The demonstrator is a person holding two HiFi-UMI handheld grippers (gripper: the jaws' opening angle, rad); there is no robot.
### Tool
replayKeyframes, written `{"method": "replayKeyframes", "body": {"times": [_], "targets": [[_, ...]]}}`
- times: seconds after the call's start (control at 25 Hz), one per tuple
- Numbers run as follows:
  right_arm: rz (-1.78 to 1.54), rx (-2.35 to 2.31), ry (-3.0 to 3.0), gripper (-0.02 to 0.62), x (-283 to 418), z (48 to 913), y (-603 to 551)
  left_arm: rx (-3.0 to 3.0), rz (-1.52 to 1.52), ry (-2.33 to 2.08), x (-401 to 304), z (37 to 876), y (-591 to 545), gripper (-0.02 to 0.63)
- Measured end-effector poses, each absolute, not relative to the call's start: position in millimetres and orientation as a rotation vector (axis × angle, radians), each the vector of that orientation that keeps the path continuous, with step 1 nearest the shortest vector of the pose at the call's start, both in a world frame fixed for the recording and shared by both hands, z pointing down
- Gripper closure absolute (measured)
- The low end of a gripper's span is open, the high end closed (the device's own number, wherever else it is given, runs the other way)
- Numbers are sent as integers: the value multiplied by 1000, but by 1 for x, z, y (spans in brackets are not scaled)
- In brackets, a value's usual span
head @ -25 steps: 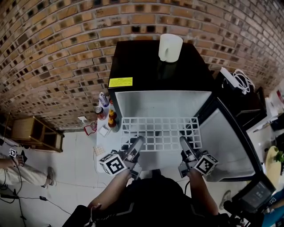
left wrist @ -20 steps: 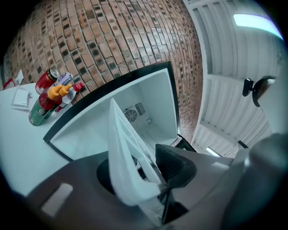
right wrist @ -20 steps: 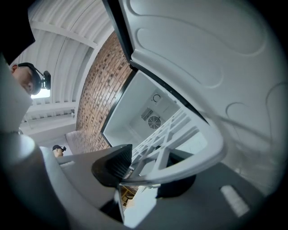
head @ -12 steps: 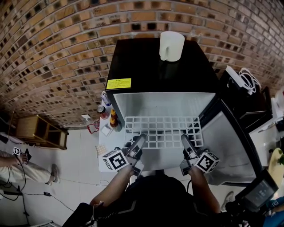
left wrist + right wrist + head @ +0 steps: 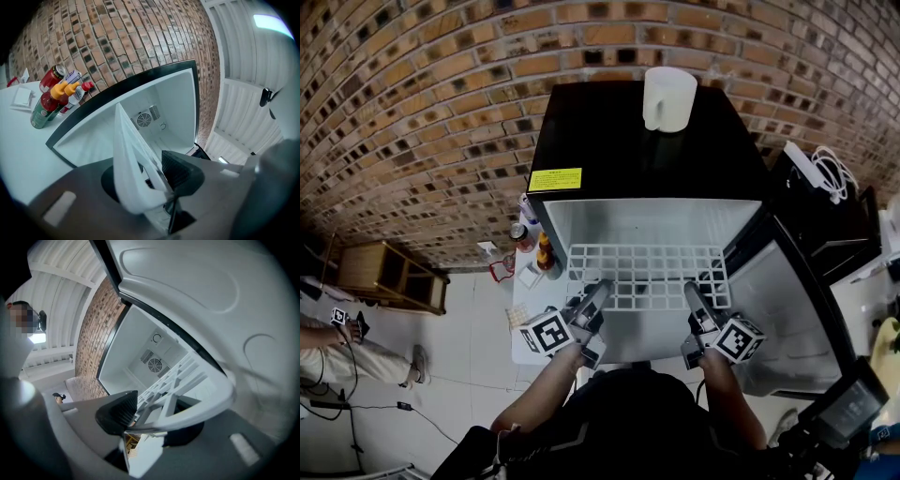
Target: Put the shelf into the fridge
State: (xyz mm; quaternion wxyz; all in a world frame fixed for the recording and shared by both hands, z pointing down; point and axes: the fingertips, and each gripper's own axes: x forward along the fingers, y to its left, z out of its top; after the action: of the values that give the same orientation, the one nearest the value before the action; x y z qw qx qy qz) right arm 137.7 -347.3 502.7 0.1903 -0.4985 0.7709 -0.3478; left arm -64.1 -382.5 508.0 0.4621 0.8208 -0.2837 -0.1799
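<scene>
Since it must slide in flat, white grid shelf [image 5: 647, 277]: held level at fridge [image 5: 619, 141] mouth; left gripper [image 5: 600, 292] pinches its 7 o'clock edge, right gripper [image 5: 691, 295] its 5 o'clock edge.

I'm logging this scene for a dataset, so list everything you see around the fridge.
fridge: one, black top, white inside, centre, door open rightward
shelf: one, white grid, at fridge mouth
jug: one, white, on fridge top
label: one, yellow, fridge top's front-left corner
bottles and cans: several, mostly red, left of fridge
wooden rack: one, brown, far left
cables: one bundle, white, far right
left claw: one, grey, shut on shelf's near edge
right claw: one, grey, shut on shelf's near edge
</scene>
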Motion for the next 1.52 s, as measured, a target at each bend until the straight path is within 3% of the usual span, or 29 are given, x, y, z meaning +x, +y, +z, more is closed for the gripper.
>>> {"method": "replayKeyframes", "body": {"times": [1.52], "targets": [[-1010,-1520,2088,433,147,505,-400,1968,-504,-775,-60,509,-430,492]]}}
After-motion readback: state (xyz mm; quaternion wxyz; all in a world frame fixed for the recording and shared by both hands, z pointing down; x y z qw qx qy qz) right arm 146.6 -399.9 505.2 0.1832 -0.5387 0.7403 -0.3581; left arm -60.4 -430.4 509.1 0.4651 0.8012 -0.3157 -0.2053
